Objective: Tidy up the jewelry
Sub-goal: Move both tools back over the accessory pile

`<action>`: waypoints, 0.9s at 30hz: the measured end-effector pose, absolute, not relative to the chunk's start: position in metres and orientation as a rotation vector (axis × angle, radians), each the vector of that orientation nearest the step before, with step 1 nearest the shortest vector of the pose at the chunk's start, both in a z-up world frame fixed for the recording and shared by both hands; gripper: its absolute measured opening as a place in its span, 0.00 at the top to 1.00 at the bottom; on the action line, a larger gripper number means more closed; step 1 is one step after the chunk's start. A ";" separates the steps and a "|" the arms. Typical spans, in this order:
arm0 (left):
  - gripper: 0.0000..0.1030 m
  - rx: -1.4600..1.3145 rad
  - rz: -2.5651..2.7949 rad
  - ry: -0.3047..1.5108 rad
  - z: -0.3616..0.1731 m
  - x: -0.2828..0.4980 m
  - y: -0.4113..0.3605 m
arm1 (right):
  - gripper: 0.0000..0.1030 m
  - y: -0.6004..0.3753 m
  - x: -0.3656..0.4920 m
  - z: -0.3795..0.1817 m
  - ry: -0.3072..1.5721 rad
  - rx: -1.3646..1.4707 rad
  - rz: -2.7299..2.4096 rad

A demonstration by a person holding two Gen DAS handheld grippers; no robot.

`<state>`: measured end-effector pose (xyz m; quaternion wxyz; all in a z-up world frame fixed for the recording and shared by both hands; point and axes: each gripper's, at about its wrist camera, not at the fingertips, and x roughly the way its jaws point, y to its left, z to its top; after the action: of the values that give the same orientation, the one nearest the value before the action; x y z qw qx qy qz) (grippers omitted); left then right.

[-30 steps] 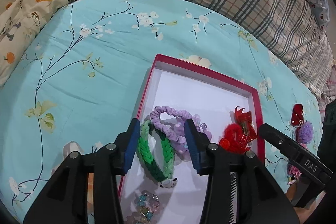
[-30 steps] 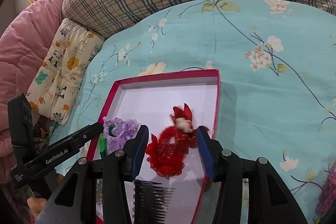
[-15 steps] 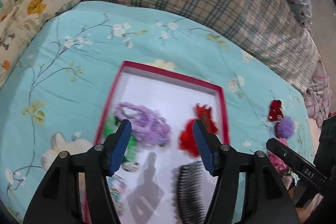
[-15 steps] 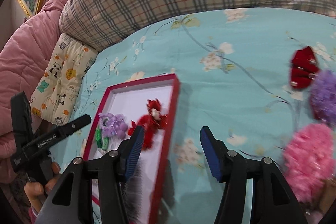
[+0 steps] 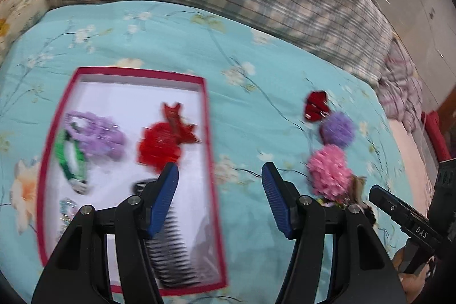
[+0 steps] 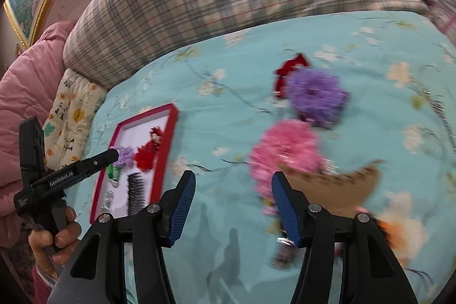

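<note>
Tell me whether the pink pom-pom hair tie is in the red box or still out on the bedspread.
Out. The pink pom-pom hair tie lies on the turquoise bedspread, right of the red box, beside the purple pom-pom.

Both grippers are black with ribbed blue pads, silver screws and white lettering; the sleeve is pink.

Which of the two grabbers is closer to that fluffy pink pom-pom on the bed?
Right. The right gripper is just below the pink pom-pom, almost alongside it. The left gripper sits farther over, by the red box.
</note>
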<state>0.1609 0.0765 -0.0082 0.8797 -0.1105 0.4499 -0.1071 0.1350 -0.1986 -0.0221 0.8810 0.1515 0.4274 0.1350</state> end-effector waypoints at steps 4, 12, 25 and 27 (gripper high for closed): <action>0.42 -0.207 -0.269 0.956 -0.008 0.159 0.052 | 0.44 -0.230 0.114 -0.024 0.896 0.305 0.219; 0.42 -0.175 -0.356 0.996 -0.014 0.162 0.001 | 0.44 -0.286 0.079 -0.036 0.909 0.355 0.101; 0.42 -0.138 -0.439 1.082 -0.044 0.187 -0.058 | 0.45 -0.303 0.080 -0.069 0.959 0.328 0.067; 0.42 -0.150 -0.456 1.095 -0.048 0.191 -0.062 | 0.45 -0.303 0.082 -0.074 0.972 0.329 0.071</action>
<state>0.1915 -0.0623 -0.0477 0.8265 -0.0708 0.5156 -0.2147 0.0817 -0.3027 -0.0744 0.8706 0.1575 0.4649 0.0339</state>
